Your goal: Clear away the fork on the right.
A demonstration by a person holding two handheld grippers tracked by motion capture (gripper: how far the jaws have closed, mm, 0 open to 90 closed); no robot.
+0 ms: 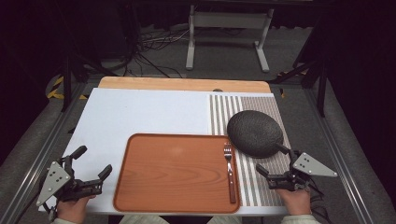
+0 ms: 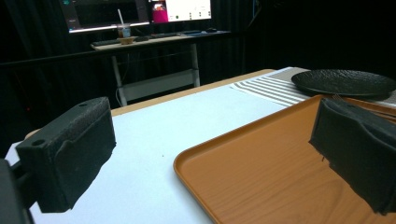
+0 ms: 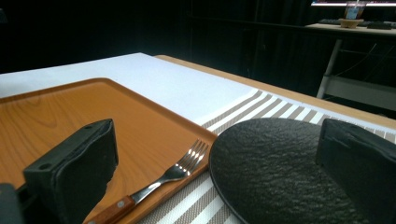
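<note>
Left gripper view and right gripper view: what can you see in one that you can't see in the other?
The left gripper view alone has lit screens and a cup with a straw on a far desk.

The right gripper view alone has the fork, tines toward the far edge, lying along the tray's edge beside the plate.

Both share the orange tray, the black textured plate on the striped mat, and the white table cover. Each looks between its own two wide-apart black pads, holding nothing.
</note>
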